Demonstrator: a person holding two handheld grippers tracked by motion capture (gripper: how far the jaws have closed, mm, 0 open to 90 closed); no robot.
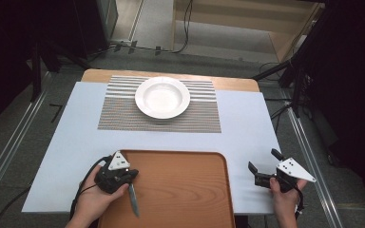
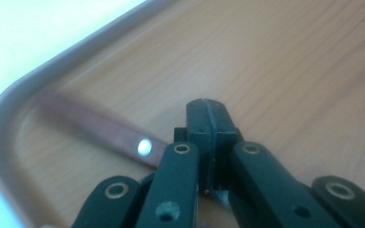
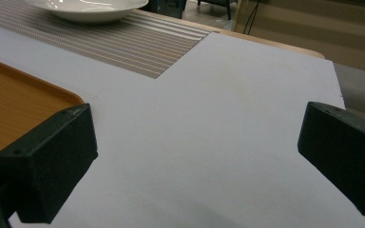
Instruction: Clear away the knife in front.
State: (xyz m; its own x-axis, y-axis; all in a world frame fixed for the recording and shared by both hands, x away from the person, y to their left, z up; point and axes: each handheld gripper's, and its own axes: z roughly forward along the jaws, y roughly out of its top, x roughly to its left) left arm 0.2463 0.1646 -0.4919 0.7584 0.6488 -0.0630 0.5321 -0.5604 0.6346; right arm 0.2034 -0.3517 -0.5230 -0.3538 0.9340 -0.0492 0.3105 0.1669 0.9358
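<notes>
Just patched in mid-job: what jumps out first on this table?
The left gripper is shut on a knife with a brown handle, blade pointing toward the person, over the near-left part of the wooden tray. Beyond the tray, an empty white plate sits on a striped placemat. The right gripper waits open over the white table cover, right of the tray.

Table point(image 1: 247, 137) bears striped mat point(image 1: 119, 114) and tray point(image 1: 180, 190).

Bright, even light on my table; dark edges around. My left gripper view's blurred, knife handle point(image 2: 102, 130) smeared.
</notes>
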